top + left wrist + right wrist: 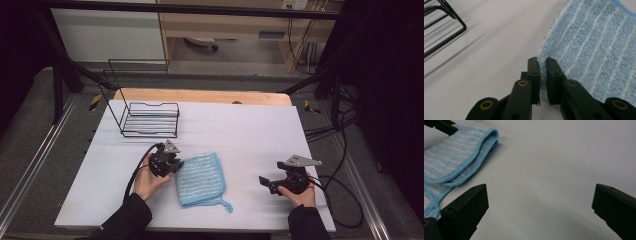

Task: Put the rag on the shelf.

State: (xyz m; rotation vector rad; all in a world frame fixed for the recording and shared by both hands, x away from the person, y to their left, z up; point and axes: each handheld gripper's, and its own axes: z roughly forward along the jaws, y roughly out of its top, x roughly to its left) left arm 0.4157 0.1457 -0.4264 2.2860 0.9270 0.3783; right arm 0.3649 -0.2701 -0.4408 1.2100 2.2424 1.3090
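Left tool [542, 62] clenched on near-left edge of blue cloth [201, 179], jaws pinching thin fold; I judge grip set for lifting or unfolding. Cloth lies folded on bench [250, 130], just in front of wire rack [149, 119]. Right tool [272, 182] released, jaws wide, well right of cloth, presumably waiting. How much cloth sits between left jaws: hard to tell.

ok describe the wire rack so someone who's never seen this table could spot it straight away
Start from the white table and look to its far left corner. The wire rack stands there, beyond the left gripper and the folded blue striped cloth. It is the one see-through thing here: thin black wire, a low basket with a tall open frame rising at its back.
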